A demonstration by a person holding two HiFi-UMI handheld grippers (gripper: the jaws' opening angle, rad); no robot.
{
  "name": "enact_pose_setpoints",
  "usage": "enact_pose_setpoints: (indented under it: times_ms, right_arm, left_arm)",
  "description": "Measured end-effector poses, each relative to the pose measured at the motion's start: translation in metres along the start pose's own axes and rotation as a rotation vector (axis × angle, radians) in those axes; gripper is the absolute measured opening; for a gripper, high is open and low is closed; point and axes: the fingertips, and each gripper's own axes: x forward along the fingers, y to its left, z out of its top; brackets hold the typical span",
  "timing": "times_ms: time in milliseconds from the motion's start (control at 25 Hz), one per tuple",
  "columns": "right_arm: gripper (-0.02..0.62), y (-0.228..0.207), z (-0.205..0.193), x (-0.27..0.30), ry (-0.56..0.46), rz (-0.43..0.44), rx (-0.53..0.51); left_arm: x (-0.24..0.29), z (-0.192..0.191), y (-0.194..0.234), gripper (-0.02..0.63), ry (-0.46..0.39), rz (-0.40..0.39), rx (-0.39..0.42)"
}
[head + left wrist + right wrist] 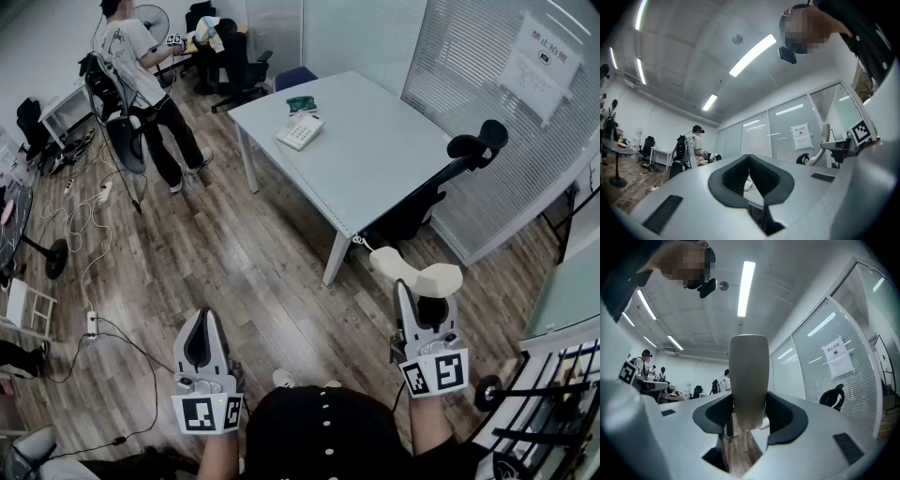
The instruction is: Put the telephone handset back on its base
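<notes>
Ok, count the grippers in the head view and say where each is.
2. The left gripper is at bottom left, shut and empty; the right gripper is at bottom right, clamped on the telephone handset. None seems hidden.

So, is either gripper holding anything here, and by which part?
The right gripper clamps the handset near one end, with the rest sticking out beyond the jaws. The left gripper is shut and holds nothing.
</notes>
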Motion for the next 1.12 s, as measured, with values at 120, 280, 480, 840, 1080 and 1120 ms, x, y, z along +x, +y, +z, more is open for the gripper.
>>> enact_pose_setpoints:
  times_ms: [120, 280, 480, 840, 1080, 1120]
  right_arm:
    - [0.235, 0.001, -0.001, -0.002, 0.000, 0.003, -0.001]
    - [0.235, 0.001, -0.001, 0.000, 0.000, 0.006, -0.002]
    - [0.235, 0.000, -0.002, 0.003, 0.005, 0.007, 0.000]
    - [0.235, 0.006, -0.006, 0.009, 0.003, 0.003, 0.018]
    - [0.235, 0.015, -0.007, 0.016, -0.001, 0.000, 0.012]
    - [0.235, 0.017, -0.008, 0.017, -0.002, -0.001, 0.010]
  left_arm:
    - [-0.002, -0.001, 0.000, 0.015, 0.003, 0.004, 0.002]
    - [-0.002, -0.002, 0.000, 0.015, 0.004, 0.005, -0.003]
    - [0.000, -0.001, 0.000, 0.015, 0.004, 0.004, -0.004]
    - [0.004, -0.002, 0.007, 0.015, 0.004, -0.002, -0.006]
    - [0.005, -0.003, 0.017, 0.015, 0.001, -0.013, -0.009]
    - [0.005, -0.003, 0.020, 0.015, 0.000, -0.016, -0.008]
